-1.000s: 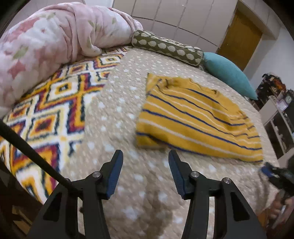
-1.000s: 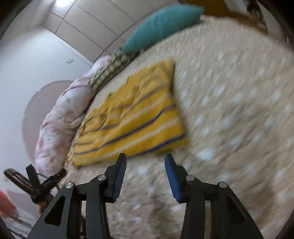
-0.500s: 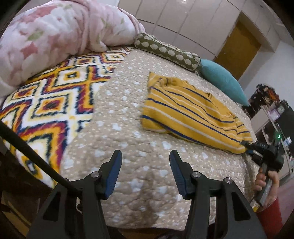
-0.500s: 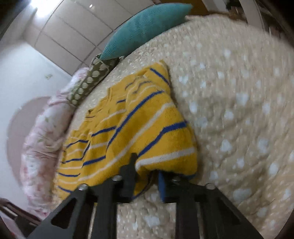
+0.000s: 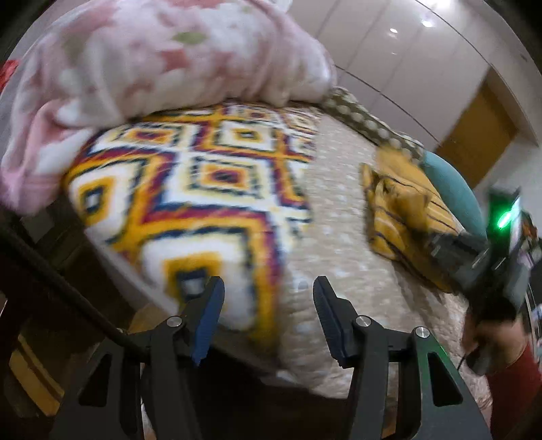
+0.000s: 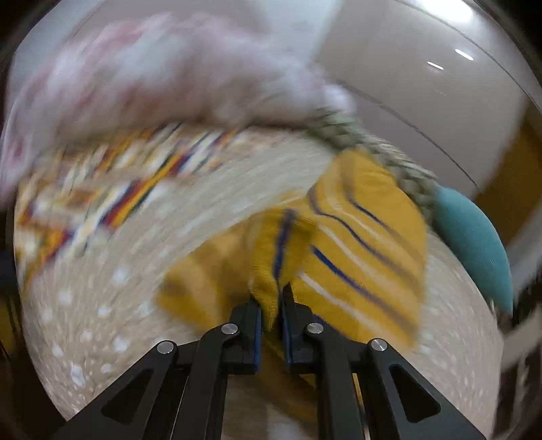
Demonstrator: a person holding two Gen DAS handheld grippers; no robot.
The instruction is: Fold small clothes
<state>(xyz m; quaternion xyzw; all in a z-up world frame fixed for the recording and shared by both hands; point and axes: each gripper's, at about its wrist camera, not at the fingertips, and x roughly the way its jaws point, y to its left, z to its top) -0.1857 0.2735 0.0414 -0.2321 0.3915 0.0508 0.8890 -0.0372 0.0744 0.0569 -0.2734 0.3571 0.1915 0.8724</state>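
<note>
Half a second before, our right gripper (image 6: pixel 273 304) had only just closed on the near corner of the yellow striped shirt (image 6: pixel 366 237). Now it had pinched that corner tight and lifted it, bunching the cloth at the lower centre of its view. Our left gripper (image 5: pixel 267 311) hung open and empty, swung toward the patterned blanket (image 5: pixel 189 203). We judged the fold begun; the shirt lay on the bedspread (image 5: pixel 332 237), centre right.

Warm indoor light, ceiling spots (image 5: pixel 427 23) glaring on glossy wardrobe panels (image 5: pixel 389 67); both views motion-smearing heavily, fisheye edges bending and darkening.
</note>
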